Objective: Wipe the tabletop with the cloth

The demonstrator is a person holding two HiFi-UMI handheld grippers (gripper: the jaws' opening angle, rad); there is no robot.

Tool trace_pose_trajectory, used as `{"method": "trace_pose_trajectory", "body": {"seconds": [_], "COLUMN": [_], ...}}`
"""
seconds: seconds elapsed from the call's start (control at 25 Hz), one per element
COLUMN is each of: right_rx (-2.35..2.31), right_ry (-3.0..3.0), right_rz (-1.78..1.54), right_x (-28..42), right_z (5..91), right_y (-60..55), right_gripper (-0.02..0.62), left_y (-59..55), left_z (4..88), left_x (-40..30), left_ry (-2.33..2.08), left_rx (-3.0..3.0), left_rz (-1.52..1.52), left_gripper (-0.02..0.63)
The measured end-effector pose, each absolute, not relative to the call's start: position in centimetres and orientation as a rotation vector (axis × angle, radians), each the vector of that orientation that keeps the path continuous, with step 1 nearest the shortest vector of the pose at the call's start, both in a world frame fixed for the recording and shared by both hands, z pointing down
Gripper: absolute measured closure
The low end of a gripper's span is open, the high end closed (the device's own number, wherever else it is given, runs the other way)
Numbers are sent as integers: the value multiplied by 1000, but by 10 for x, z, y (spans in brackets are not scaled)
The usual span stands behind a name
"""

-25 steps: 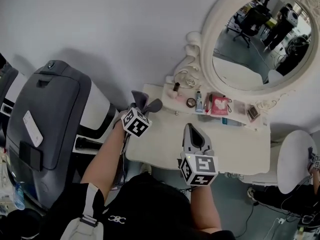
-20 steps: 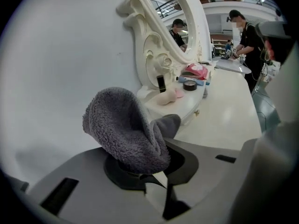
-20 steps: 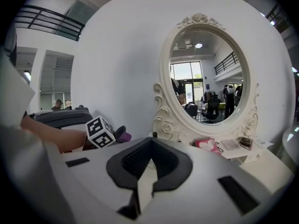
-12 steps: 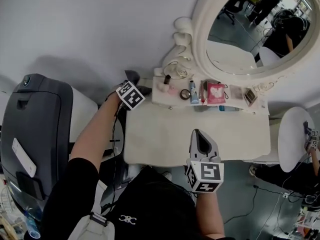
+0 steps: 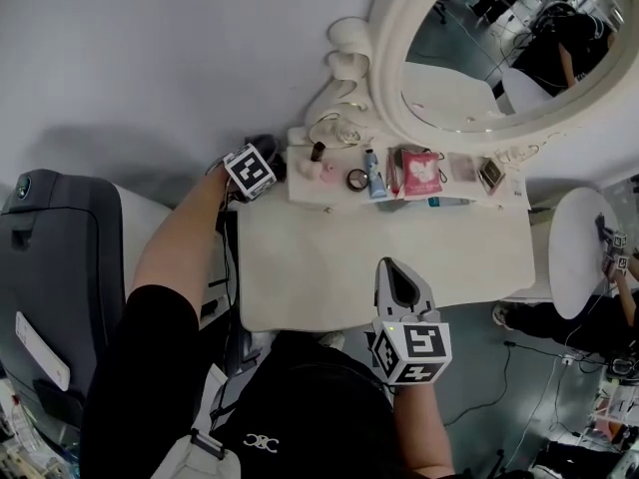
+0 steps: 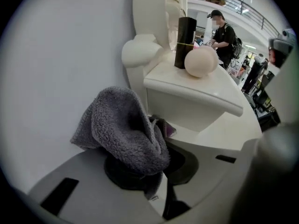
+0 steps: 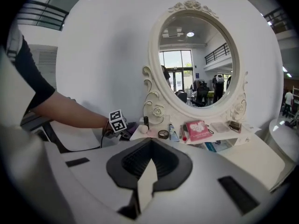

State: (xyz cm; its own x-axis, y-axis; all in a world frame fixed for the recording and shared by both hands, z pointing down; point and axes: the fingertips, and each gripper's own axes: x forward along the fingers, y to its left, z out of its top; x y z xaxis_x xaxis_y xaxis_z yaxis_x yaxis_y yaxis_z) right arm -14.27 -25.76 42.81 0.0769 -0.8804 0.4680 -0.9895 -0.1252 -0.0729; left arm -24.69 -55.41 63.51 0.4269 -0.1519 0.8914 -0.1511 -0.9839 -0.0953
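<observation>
Jaws of the right gripper (image 5: pixel 397 279) are pressed together with nothing between them. It hangs over the near edge of the tabletop (image 5: pixel 319 267), and it should be kept out of the wiping path.

At the far left corner, the left gripper (image 5: pixel 266 158) pinches a bunched grey cloth (image 6: pixel 124 129), which droops over the jaw tips just beside the raised shelf (image 6: pixel 191 90). Whether the cloth touches the surface cannot be told.

Recommended procedure:
1. Lower the left gripper until the cloth's loose fold lies flat on the tabletop.
2. Maintain the pinch and apply light downward pressure.
3. Work in straight, overlapping passes from the back edge toward the near edge.

Caution: the shelf carries a black bottle (image 6: pixel 185 41) and a pale round puff (image 6: pixel 201 61) near its end, below the mirror (image 5: pixel 499 38). Keep the cloth under the shelf lip.
</observation>
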Motion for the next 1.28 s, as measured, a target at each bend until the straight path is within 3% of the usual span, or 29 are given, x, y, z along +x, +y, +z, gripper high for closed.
{"method": "trace_pose_trajectory", "body": {"seconds": [0.56, 1.28], "right_rx": [2037, 1854], "right_ry": [-1900, -2154], "right_rz": [666, 612], "right_x": [-155, -161], "right_z": [445, 436], "right_y": [-276, -247], "right_gripper": [586, 586], "left_y": [-523, -380], "left_z": [634, 639], "left_x": [-242, -300], "left_ry": [218, 392], "left_rx": [-2783, -2894], "left_rz": [-1413, -1472], "left_gripper": [540, 540]}}
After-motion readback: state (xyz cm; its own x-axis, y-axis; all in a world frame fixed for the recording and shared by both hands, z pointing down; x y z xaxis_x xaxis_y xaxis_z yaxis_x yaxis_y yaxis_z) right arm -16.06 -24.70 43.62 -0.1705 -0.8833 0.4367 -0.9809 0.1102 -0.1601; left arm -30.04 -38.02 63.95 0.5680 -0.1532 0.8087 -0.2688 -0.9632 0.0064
